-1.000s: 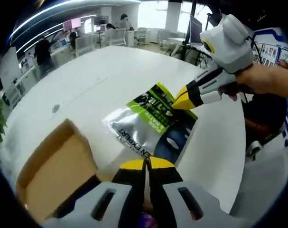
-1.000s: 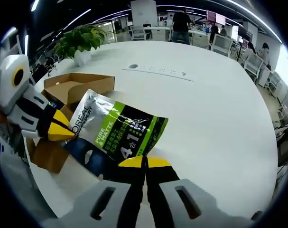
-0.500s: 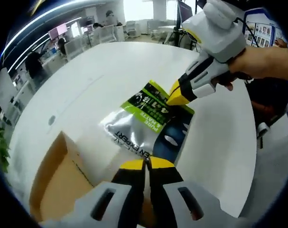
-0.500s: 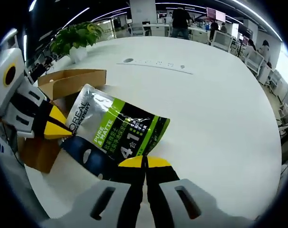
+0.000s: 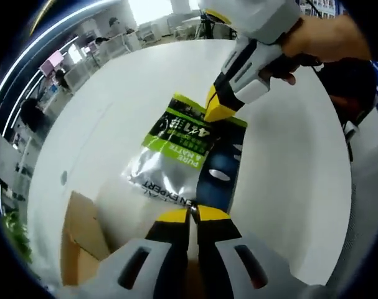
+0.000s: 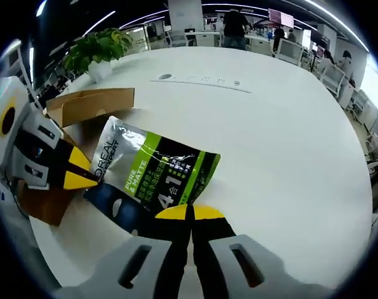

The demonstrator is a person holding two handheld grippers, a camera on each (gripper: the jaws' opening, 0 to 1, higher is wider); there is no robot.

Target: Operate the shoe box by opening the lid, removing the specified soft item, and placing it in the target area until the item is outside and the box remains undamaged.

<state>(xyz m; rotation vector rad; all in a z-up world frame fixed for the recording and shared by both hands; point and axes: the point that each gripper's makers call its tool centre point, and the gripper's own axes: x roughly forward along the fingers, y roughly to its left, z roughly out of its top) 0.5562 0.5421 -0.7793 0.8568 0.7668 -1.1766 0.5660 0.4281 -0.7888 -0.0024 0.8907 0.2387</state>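
A soft silver, green and black pouch [image 5: 187, 156] printed "PURE & MATTE" is held flat between both grippers over the white table [image 5: 108, 106]. My left gripper [image 5: 189, 215] is shut on the pouch's dark near edge. The right gripper [image 5: 218, 111], held in a person's hand, pinches the opposite green edge. In the right gripper view the pouch [image 6: 157, 177] stretches from my right gripper [image 6: 190, 212], shut on its edge, to the left gripper [image 6: 83, 179] on the left. The open brown cardboard box [image 6: 83, 109] sits behind the pouch, its inside mostly hidden.
The box [image 5: 80, 249] lies at the lower left of the left gripper view, close to the table's edge. A potted plant [image 6: 98, 50] and an inset socket strip [image 6: 201, 80] sit farther across the table [image 6: 288, 137]. Desks, chairs and people stand beyond.
Both grippers keep their hold on the pouch. The left gripper view has swung, so the box sits lower and smaller and the right gripper higher. The pouch looks slightly nearer the table.
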